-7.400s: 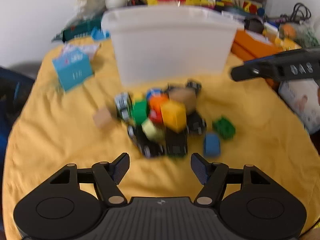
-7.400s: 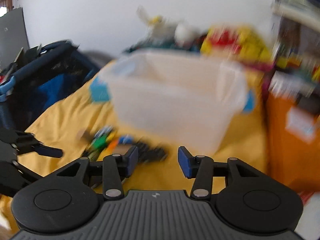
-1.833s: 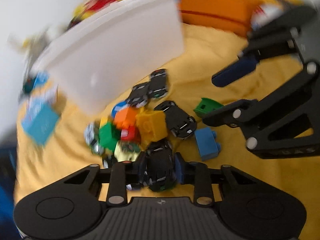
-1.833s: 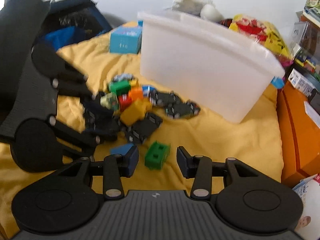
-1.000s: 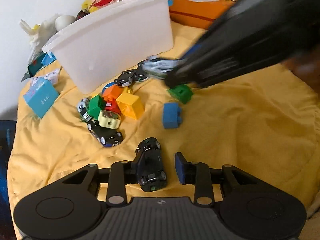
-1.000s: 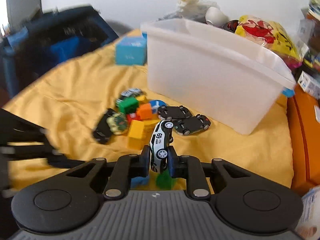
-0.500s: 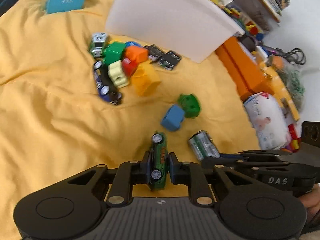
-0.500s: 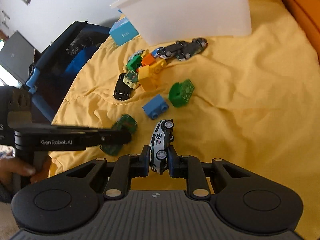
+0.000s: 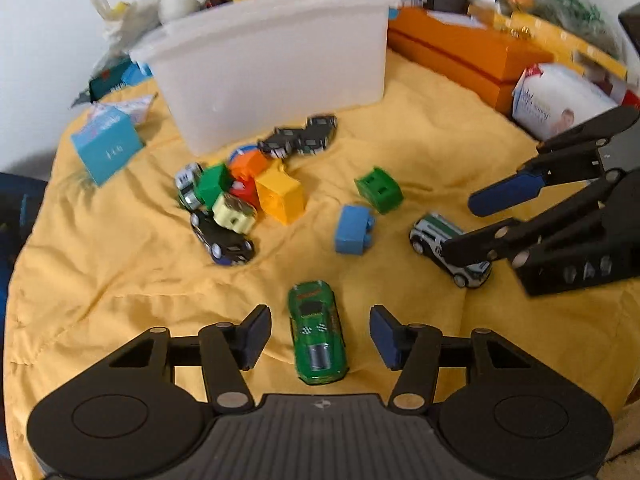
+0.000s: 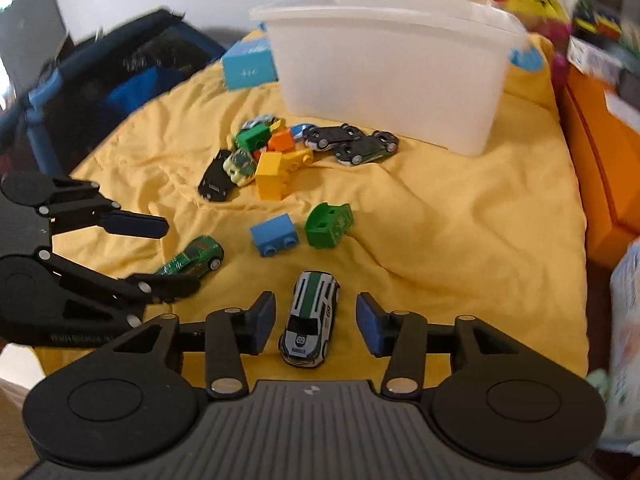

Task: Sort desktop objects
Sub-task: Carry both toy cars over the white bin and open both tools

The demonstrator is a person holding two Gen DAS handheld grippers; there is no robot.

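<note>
- Left wrist view shows a yellow cloth (image 9: pixel 420 152) over the whole work surface, rumpled, so small toys sit in shallow folds and do not roll away.
- A translucent white bin (image 9: pixel 272 60) stands at the far side, open at the top; it is probably where some of the sorted things will go.
- The mixed pile (image 9: pixel 240 192) of bright blocks and dark toy cars lies just in front of the bin, still unsorted.
- The left gripper (image 9: pixel 320 334) hangs low at the near edge; its jaws have just been opening and now stand spread, clear of the car between them.
- The right gripper (image 10: pixel 316 322) has likewise just been opening, its pads apart from the car below.
- A green block (image 9: pixel 379 190) and a blue block (image 9: pixel 354 230) lie loose between the pile and the near cars.
- The green car (image 9: pixel 318 332) rests on its wheels, nose pointing far, set apart near the front.
- The white car (image 10: pixel 308 318), striped green, sits upright to the right of it, so the cars seem to be forming their own near group.
</note>
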